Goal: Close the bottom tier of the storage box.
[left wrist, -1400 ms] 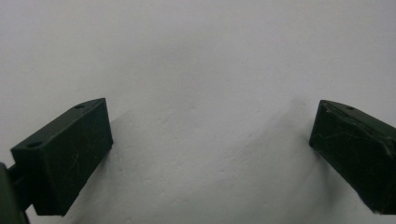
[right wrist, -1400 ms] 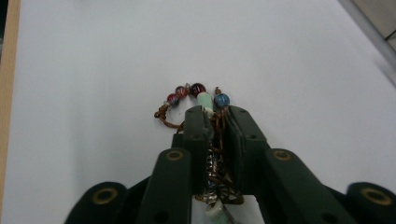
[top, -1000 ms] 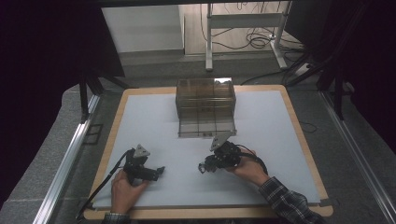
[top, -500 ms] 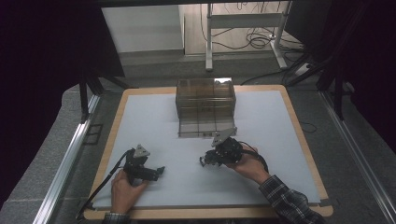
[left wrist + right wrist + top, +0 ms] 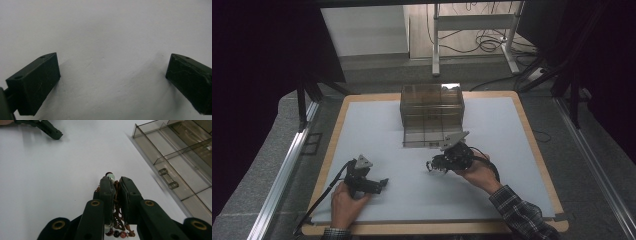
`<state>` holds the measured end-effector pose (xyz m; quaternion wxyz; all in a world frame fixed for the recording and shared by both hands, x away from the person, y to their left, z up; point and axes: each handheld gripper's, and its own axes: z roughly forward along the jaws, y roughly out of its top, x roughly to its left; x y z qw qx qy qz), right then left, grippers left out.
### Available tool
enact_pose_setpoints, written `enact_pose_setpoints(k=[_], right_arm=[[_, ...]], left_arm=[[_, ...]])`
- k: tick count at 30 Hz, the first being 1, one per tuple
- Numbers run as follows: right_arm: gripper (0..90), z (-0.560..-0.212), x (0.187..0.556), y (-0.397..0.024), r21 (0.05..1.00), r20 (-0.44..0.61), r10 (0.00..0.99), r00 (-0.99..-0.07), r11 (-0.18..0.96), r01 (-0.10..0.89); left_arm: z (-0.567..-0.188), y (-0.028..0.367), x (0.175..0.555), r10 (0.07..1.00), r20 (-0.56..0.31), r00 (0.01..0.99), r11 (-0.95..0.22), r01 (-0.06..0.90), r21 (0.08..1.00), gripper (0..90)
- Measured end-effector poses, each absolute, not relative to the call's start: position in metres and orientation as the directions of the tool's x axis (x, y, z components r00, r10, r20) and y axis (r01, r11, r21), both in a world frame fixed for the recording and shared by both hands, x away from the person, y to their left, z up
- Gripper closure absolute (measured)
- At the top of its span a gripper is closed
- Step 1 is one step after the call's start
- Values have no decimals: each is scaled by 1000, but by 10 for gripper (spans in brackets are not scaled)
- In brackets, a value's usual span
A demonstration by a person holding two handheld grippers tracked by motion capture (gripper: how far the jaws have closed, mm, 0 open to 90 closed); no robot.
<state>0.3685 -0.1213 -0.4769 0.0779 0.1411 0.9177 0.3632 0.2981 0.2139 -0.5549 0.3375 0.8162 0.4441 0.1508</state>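
My right gripper (image 5: 115,180) is shut on a beaded cord (image 5: 117,233), a brown string with pale green, red and dark beads that pokes out past the tips. In the high view the right gripper (image 5: 432,165) is held low over the white mat, just in front of a smoky clear organizer box (image 5: 432,107). The box (image 5: 180,150) has several open compartments, and one of them holds two small clear cylinders (image 5: 168,178). My left gripper (image 5: 112,72) is open over bare mat with nothing between its jaws. In the high view the left gripper (image 5: 383,182) rests at the front left.
A white mat (image 5: 377,130) covers the wood-edged table (image 5: 532,140). Black frame posts and metal rails flank both sides. Behind the table are a desk frame and loose cables on the floor. The left gripper's jaw (image 5: 50,131) also shows far off in the right gripper view.
My right gripper has edged slightly back toward the organizer box with the beaded cord still in it. The left gripper has stayed where it was.
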Motion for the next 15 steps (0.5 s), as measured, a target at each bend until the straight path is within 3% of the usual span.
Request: enact_pose_setpoints(k=[15], right_arm=[[793,-469,379,-124,702,-48,368,-928,674,231]], left_arm=[[-555,214,298,829,-57,557,-372,623,688,0]])
